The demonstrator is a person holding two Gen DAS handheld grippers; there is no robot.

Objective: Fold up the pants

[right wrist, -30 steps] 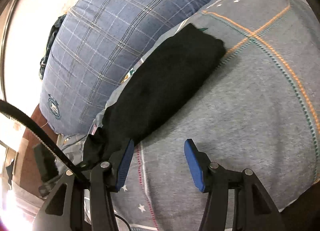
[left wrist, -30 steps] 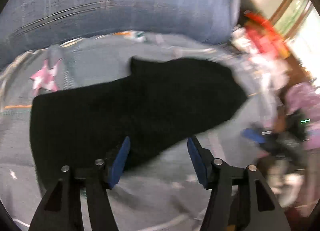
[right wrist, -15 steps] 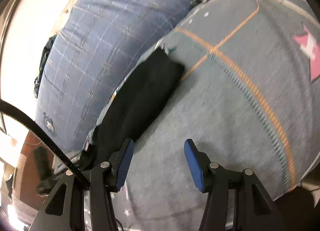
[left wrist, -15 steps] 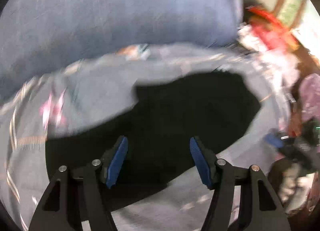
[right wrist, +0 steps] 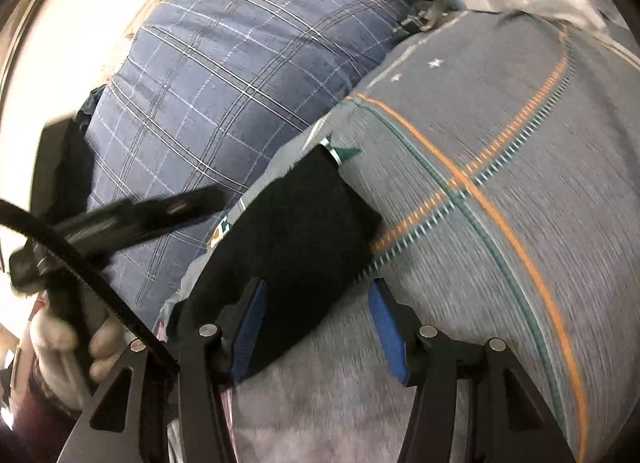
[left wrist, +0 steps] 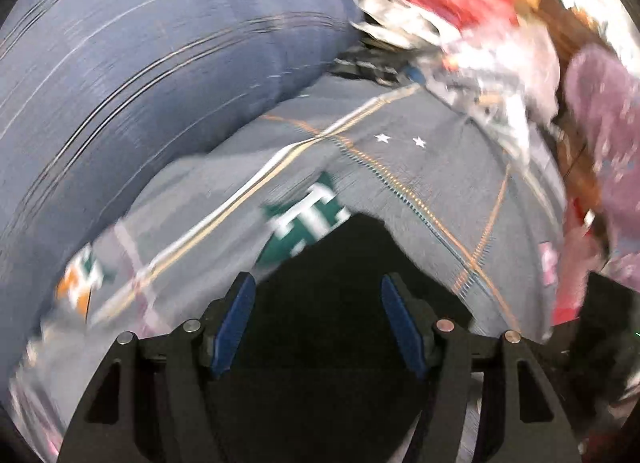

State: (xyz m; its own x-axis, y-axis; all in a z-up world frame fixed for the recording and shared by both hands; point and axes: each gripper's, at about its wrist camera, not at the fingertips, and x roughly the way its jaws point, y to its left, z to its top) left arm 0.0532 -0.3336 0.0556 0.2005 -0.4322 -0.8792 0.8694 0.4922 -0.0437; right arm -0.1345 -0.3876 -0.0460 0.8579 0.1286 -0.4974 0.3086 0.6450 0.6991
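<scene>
Black pants (right wrist: 296, 231) lie folded into a thick strip on the grey bedspread (right wrist: 500, 223), beside the blue plaid pillow. In the right wrist view my right gripper (right wrist: 316, 295) is open and empty, its jaws straddling the strip's near right edge. In the left wrist view my left gripper (left wrist: 316, 291) is open and empty, low over the dark pants (left wrist: 320, 303), whose end fills the space between its jaws. The left gripper's black body (right wrist: 132, 219) shows at the left of the right wrist view, with the hand holding it.
A large blue plaid pillow (right wrist: 240, 83) lies along the far side of the bed and also shows in the left wrist view (left wrist: 140, 83). Cluttered bags and red items (left wrist: 460, 23) sit past the bed's end. The bedspread (left wrist: 400, 167) carries orange and green stripes.
Both grippers moved quickly in toward the pants, both views blurred. The left gripper swung to look along the bed, with the pants now under it. The right gripper closed in on the strip's edge.
</scene>
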